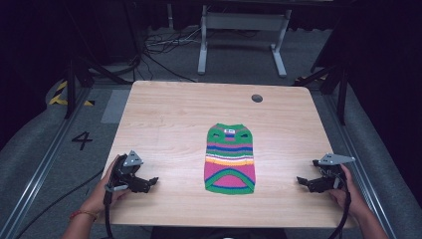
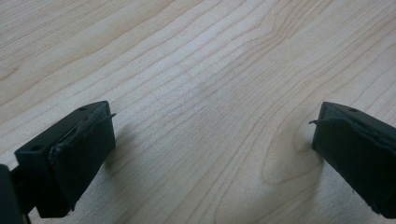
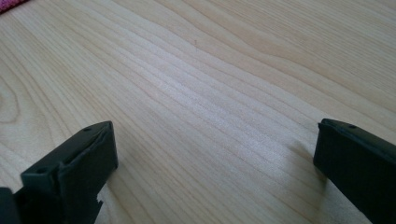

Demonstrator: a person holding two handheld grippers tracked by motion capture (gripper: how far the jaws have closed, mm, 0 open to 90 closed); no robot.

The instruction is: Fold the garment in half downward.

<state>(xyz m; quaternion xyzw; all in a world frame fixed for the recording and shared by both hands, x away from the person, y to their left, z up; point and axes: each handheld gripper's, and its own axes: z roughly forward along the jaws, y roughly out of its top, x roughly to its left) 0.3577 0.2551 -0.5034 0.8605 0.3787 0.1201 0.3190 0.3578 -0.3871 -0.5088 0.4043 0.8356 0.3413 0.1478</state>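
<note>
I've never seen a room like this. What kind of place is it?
Probably a lab or studio for recording hand tasks, not a home. Dark curtains surround a bare wooden table, cables trail over the grey floor, a "4" is marked on it, and a person holds a tool in each hand beside a small striped sweater.

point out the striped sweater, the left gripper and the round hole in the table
striped sweater [image 1: 230, 158]: high view, on its yellow and white middle bands.
left gripper [image 1: 149, 183]: high view, midway between its open fingertips.
round hole [image 1: 257, 98]: high view, on the dark centre of the hole near the table's far edge.
</note>
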